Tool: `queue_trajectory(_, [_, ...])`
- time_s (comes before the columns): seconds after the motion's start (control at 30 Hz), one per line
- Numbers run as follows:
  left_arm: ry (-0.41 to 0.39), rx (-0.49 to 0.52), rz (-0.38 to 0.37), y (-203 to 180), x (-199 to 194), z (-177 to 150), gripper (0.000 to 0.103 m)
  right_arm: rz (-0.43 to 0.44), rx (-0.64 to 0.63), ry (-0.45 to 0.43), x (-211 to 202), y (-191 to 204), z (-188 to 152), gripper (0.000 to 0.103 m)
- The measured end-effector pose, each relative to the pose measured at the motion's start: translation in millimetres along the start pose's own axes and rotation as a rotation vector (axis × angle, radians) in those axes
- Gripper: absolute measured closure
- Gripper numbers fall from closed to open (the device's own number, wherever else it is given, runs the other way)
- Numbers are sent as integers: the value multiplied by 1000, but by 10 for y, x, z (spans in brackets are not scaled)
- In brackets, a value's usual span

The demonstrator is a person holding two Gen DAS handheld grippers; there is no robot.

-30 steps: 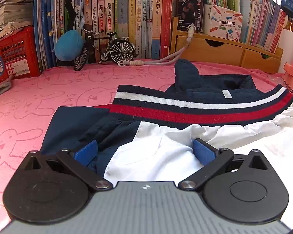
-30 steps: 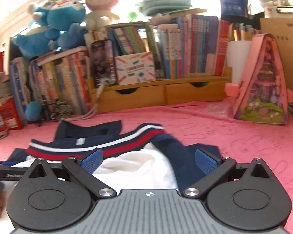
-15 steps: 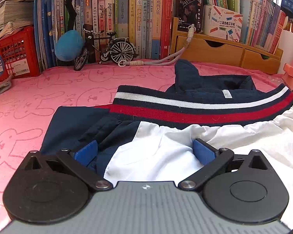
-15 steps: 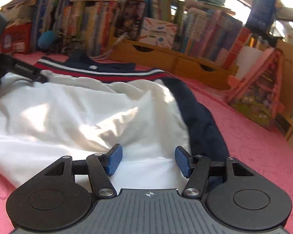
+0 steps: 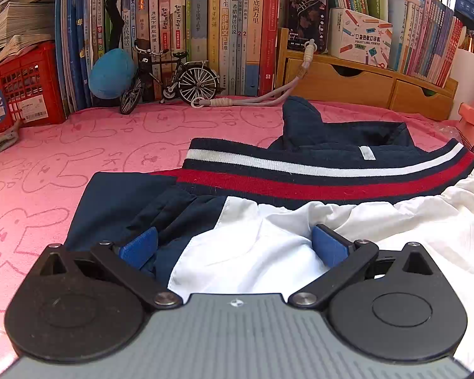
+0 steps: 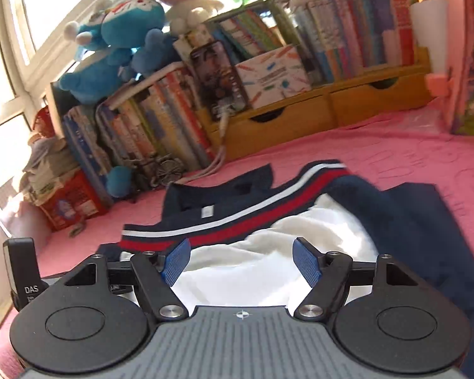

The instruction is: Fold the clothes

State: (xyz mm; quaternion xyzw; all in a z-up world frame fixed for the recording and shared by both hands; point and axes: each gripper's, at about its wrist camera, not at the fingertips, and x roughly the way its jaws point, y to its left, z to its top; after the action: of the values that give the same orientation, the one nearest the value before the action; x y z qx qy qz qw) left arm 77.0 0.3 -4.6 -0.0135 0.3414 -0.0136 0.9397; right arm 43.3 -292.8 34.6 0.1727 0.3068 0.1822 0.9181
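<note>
Here the left gripper (image 5: 233, 246) and right gripper (image 6: 241, 265) both gape wide over the navy, white and red-striped cloth jacket (image 5: 300, 183), its collar at twelve o'clock.

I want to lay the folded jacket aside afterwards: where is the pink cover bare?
Bare pink cover lies left of the jacket, up to the red crate and toy bicycle. Another patch lies right of the jacket toward the pink case. The back edge is crowded with books and wooden drawers.
</note>
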Motion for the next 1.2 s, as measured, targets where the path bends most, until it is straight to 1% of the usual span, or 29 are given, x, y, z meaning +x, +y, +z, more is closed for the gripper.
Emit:
queue_trajectory(0.07, [0, 0, 0, -1, 0, 0, 0, 15, -34, 62, 269, 138, 27, 25])
queue_trajectory(0.1, [0, 0, 0, -1, 0, 0, 0, -16, -65, 85, 371, 157, 36, 23])
queue_trajectory(0.13, [0, 0, 0, -1, 0, 0, 0, -46, -99, 100, 436, 163, 38, 22])
queue_trajectory(0.17, [0, 0, -1, -1, 1, 0, 0, -72, -142, 94, 419, 135, 25, 23])
queue_trajectory(0.23, [0, 0, -3, -1, 1, -1, 0, -124, -227, 83, 386, 81, 0, 34])
queue_trajectory(0.27, [0, 0, -3, 0, 1, -1, 0, -150, -269, 78, 370, 54, -13, 49])
queue_trajectory(0.3, [0, 0, -4, 1, 1, -2, 0, -175, -311, 72, 353, 27, -26, 60])
queue_trajectory(0.37, [0, -1, -6, 2, 1, -2, 0, -227, -396, 61, 320, -28, -51, 69])
queue_trajectory(0.47, [0, -1, -7, 6, -1, -2, 0, -305, -523, 44, 271, -110, -89, 69])
queue_trajectory(0.53, [0, 0, -10, 8, -3, -3, 0, -370, -576, 29, 237, -160, -122, 62])
queue_trajectory(0.57, [0, 1, -11, 8, -3, -2, 0, -375, -576, 19, 215, -209, -132, 55])
queue_trajectory(0.6, [0, 1, -12, 8, -2, -2, 0, -380, -555, 13, 194, -248, -130, 41])
queue_trajectory(0.63, [0, 2, -12, 9, -2, -1, 0, -406, -528, 5, 189, -280, -116, 33])
queue_trajectory(0.67, [0, 2, -12, 8, -1, 0, 0, -428, -503, -2, 184, -312, -101, 22])
queue_trajectory(0.7, [0, 2, -12, 7, -1, 1, 0, -442, -480, -5, 180, -345, -81, 14])
queue_trajectory(0.73, [1, 2, -11, 5, -1, 2, 0, -456, -457, -9, 179, -377, -64, 11])
queue_trajectory(0.8, [1, 2, -12, 8, -3, 2, 0, -494, -413, -21, 176, -433, -32, 10])
queue_trajectory(0.9, [1, 2, -12, 6, -2, 3, 0, -602, -377, -64, 140, -453, -21, 9])
queue_trajectory(0.97, [1, 2, -12, 3, -2, 4, 0, -644, -331, -68, 105, -474, -13, 9])
queue_trajectory(1.1, [1, 3, -13, 3, -4, 5, 0, -696, -210, -75, -48, -415, 4, 9])
queue_trajectory(1.17, [1, 3, -14, 4, -4, 5, 0, -687, -201, -93, -190, -265, -32, 9])
queue_trajectory(1.2, [1, 4, -14, 5, -4, 5, 0, -660, -201, -102, -272, -172, -65, 8])
